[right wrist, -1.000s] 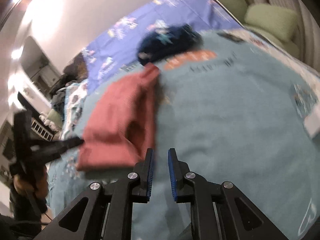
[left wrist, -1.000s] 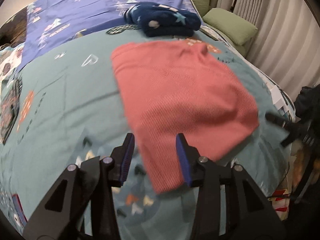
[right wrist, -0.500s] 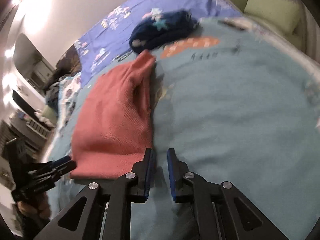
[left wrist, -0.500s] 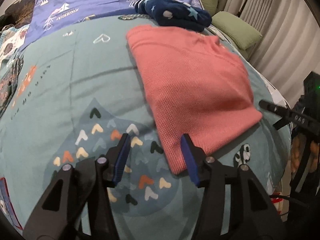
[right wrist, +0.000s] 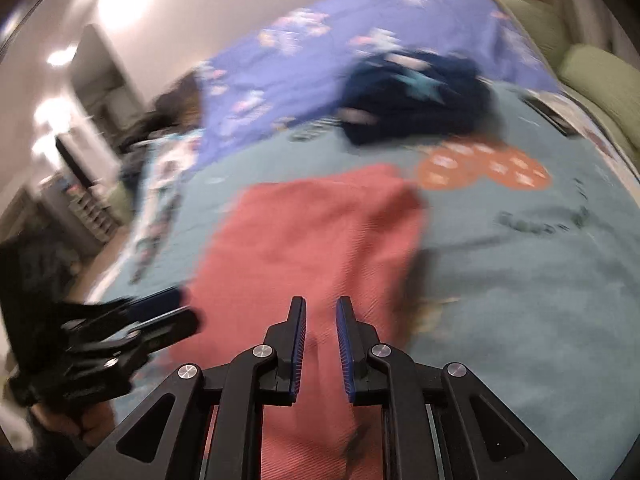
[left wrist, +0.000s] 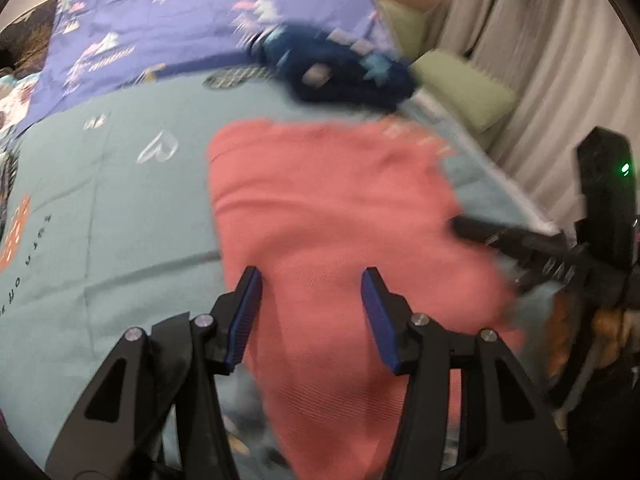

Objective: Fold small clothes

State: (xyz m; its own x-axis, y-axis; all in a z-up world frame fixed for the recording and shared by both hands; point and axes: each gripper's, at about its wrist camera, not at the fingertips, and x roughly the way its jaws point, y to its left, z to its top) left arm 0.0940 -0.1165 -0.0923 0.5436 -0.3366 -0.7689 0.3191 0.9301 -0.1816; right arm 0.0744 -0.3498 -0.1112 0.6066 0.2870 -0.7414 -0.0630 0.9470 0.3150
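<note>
the red garment [left wrist: 336,232] is lying flat on the teal bedspread [left wrist: 112,216], filling the middle of the left wrist view and running down to the bottom edge. in the right wrist view it [right wrist: 304,240] takes up the centre and lower centre of the frame.

the left gripper [left wrist: 311,312] sits at the bottom centre of its own view, jaws apart with the red cloth showing in the gap between them. can't see the pads pressing on anything, so it's open over the fabric. it also turns up at the lower left of the right wrist view [right wrist: 156,316], right at the garment's left edge.

the right gripper [right wrist: 321,344] is at the bottom centre of its view, jaws nearly together with only a narrow slit and closing. red cloth shows through the slit, but nothing looks pinched. from the left camera it [left wrist: 480,232] pokes in from the right side, at the garment's right edge.

a dark blue starry garment [left wrist: 344,68] is bunched up above the red one, near the purple sheet [left wrist: 160,20]. everything's pretty blurry.
</note>
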